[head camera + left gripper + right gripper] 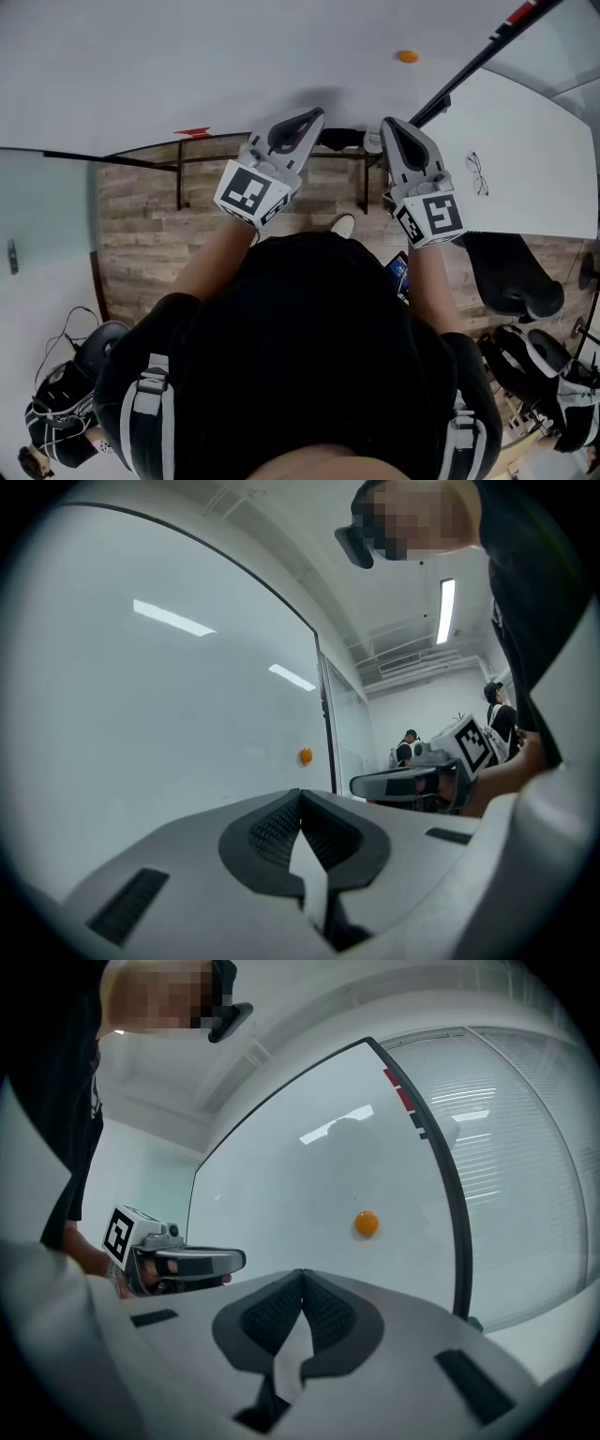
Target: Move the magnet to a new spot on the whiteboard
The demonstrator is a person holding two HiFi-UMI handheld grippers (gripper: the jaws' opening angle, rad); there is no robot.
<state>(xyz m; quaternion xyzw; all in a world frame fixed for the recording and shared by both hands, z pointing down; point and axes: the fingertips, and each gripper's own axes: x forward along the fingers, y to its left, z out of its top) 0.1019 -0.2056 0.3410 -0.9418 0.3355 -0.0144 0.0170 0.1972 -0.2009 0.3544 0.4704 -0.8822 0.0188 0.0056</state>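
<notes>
A: Where was the magnet [407,56] at that moment?

B: It sat on the whiteboard [234,66]. It was a small orange round piece near the dark frame at the board's right side, well apart from both grippers.

A: And the grippers?

B: The left gripper [300,794] had its jaws pressed together, with nothing between them. The right gripper [301,1275] was the same, fully closed and empty, and it was the nearer one to the magnet.

A: How would the magnet handle, in your opinion?

B: I judged it light and stiff, with a smooth rounded face, so probably slippery. The board surely pulled on it. The best hold seemed to be at its rim, on two opposite sides, with the jaws first opened wider than it.
</notes>
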